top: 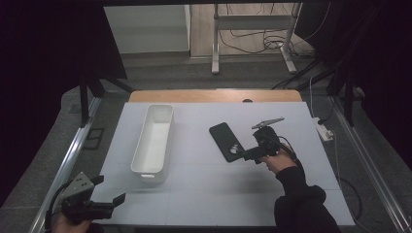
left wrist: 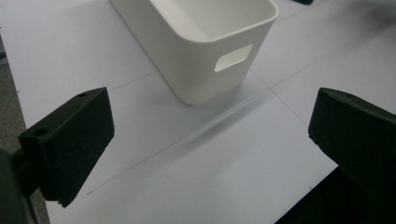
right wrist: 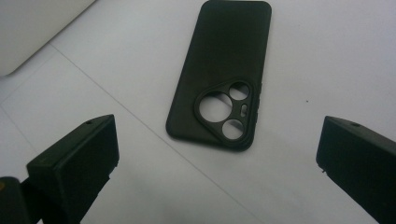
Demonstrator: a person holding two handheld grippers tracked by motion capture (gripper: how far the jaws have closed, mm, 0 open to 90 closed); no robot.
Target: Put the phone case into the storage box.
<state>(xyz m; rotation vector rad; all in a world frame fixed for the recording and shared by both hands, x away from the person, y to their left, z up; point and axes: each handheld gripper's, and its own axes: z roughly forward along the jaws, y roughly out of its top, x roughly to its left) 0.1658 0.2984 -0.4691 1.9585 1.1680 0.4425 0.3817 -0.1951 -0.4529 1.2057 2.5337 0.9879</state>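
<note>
Black phone case [top: 226, 141] lies flat on the white table [top: 204, 194], camera cut-outs facing up, well right of the white bin [top: 153, 143] and apart from it. Right gripper [top: 241, 154] sits at the case's near end, the end with the cut-outs; jaws spread wide, released, nothing between them. In the right gripper view the case [right wrist: 223, 74] lies ahead of the gap between the jaws, untouched. Left gripper [top: 111, 190] hangs over the table's near-left corner, near the bin's short end, jaws also parted and empty. Left gripper view: bin [left wrist: 205, 42] end wall with handle slot ahead of the jaws.
</note>
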